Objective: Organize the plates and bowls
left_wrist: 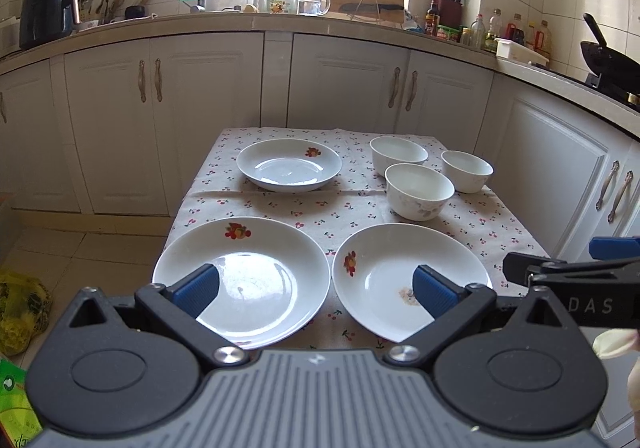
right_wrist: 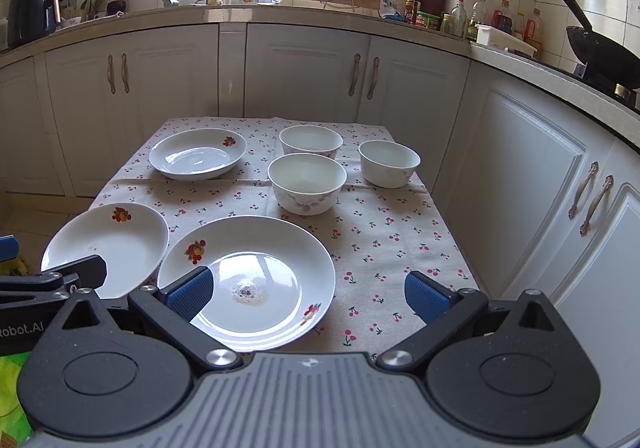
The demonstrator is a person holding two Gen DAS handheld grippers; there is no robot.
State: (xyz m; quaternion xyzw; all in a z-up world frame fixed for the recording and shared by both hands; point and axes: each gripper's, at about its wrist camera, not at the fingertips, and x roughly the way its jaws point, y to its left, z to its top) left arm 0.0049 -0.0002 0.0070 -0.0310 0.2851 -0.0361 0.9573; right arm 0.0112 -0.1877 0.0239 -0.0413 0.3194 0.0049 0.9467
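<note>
Unsorted on cherry-print tablecloth (right_wrist: 384, 232): three fruit-motif plates (right_wrist: 248, 280) left, three white bowls (right_wrist: 307, 183) right, separate for stacking; left gripper (left_wrist: 316, 290) and right gripper (right_wrist: 308, 294) hover spread, empty.

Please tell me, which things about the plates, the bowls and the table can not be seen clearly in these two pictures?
- Near left plate: its near rim is hidden by the left gripper in the left wrist view.
- Near right plate: its near rim is covered by the right gripper in the right wrist view.
- Table: near edge hidden behind the grippers in both views.
- Far bowl: lower part hidden by the front bowl.
</note>
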